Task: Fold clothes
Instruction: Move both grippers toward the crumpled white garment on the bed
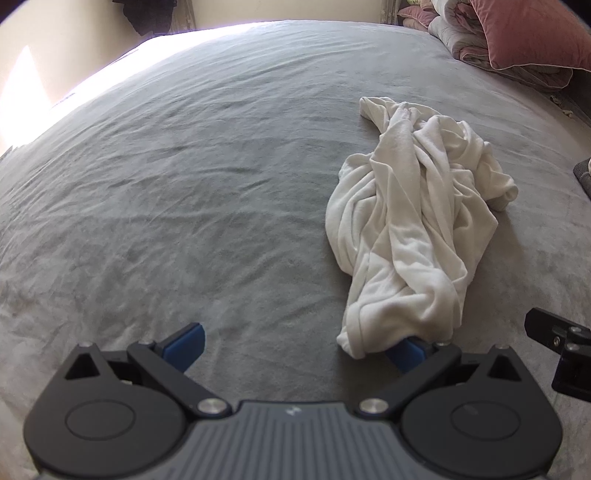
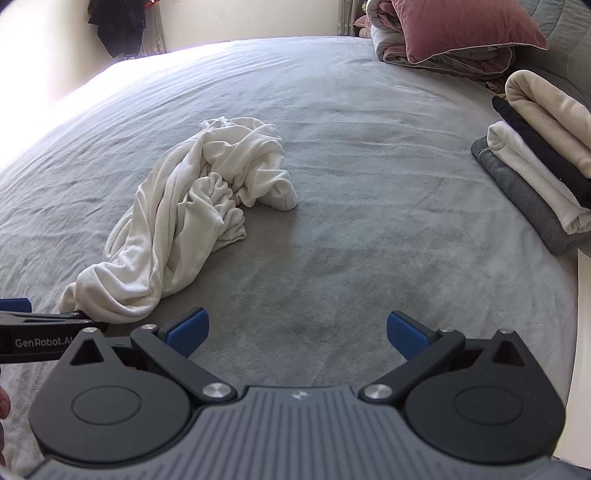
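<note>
Plainly, one crumpled white cotton garment [image 2: 184,221] lay bunched on the grey bed sheet [image 2: 351,166], its near end draped over a blue pad of the left gripper [image 1: 303,349]. Both the left gripper and the right gripper [image 2: 297,330] had jaws spread wide, clasping nothing. Good practice was probably pinching two edge corners and spreading it flat. Beside it sat one stack [image 2: 535,166] of four folded clothes.

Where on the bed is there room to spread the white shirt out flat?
Bare grey bed lies left of the crumpled white shirt, out to the bright far edge. Another free patch sits between the shirt and the folded stack. The far right corner is crowded with a pink pillow on bedding.
</note>
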